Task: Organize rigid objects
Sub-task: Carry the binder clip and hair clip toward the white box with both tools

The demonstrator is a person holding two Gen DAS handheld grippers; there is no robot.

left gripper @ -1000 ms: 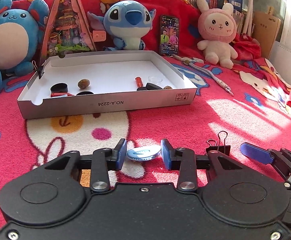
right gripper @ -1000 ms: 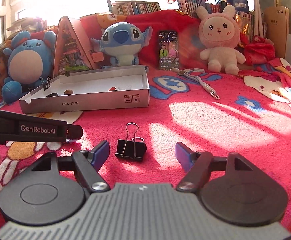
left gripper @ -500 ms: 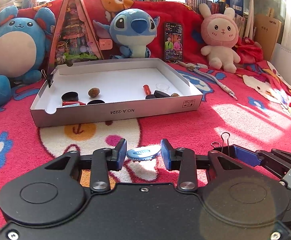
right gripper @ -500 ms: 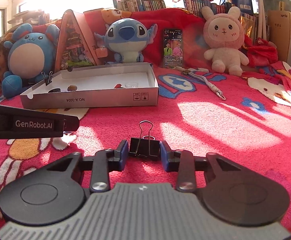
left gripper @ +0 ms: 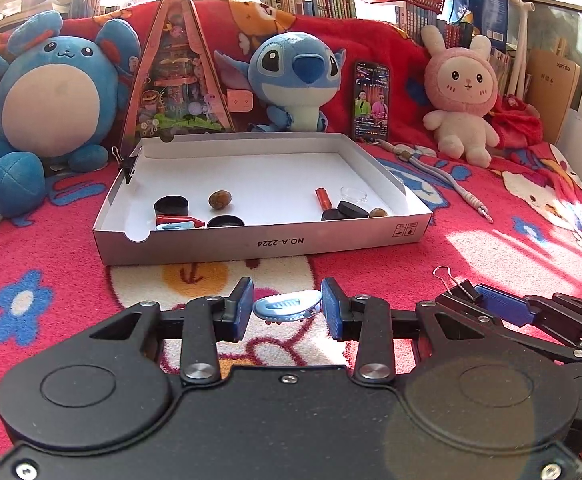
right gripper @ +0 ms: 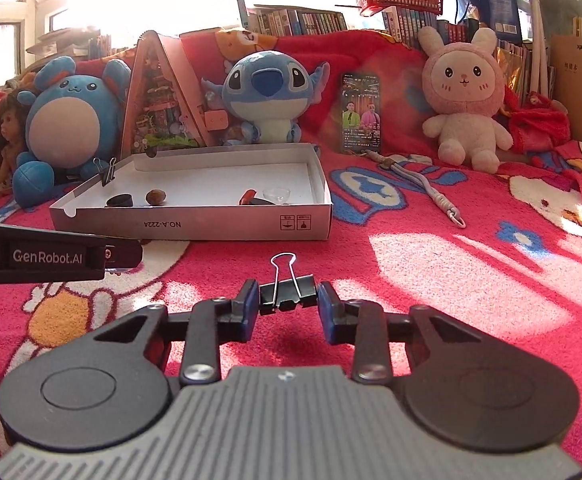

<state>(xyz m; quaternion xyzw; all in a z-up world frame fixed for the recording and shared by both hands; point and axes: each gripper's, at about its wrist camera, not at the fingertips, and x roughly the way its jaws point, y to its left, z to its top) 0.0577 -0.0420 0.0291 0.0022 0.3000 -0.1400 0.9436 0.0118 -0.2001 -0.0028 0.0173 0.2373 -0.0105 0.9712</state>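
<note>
My left gripper (left gripper: 287, 310) is shut on a pale blue hair clip (left gripper: 287, 306) and holds it above the red blanket, in front of the white cardboard box (left gripper: 263, 242). My right gripper (right gripper: 288, 303) is shut on a black binder clip (right gripper: 287, 296), lifted off the blanket; it also shows at the right of the left wrist view (left gripper: 461, 290). The box (right gripper: 195, 224) holds several small items: black caps (left gripper: 171, 206), a nut (left gripper: 219, 199), a red tube (left gripper: 323, 198), a clear lid (left gripper: 353, 192).
Plush toys stand behind the box: a blue round one (left gripper: 57, 96), Stitch (left gripper: 297, 80), a pink bunny (left gripper: 463, 98). A triangular diorama (left gripper: 175, 76) and a phone (left gripper: 371, 100) lean on the red cushion. A lanyard (left gripper: 443, 178) lies to the right. A binder clip (left gripper: 127, 164) grips the box's left wall.
My right gripper closed on the black binder clip and lifted it. Both grippers rose, the left one still holding the hair clip, so the box shows more from above.
</note>
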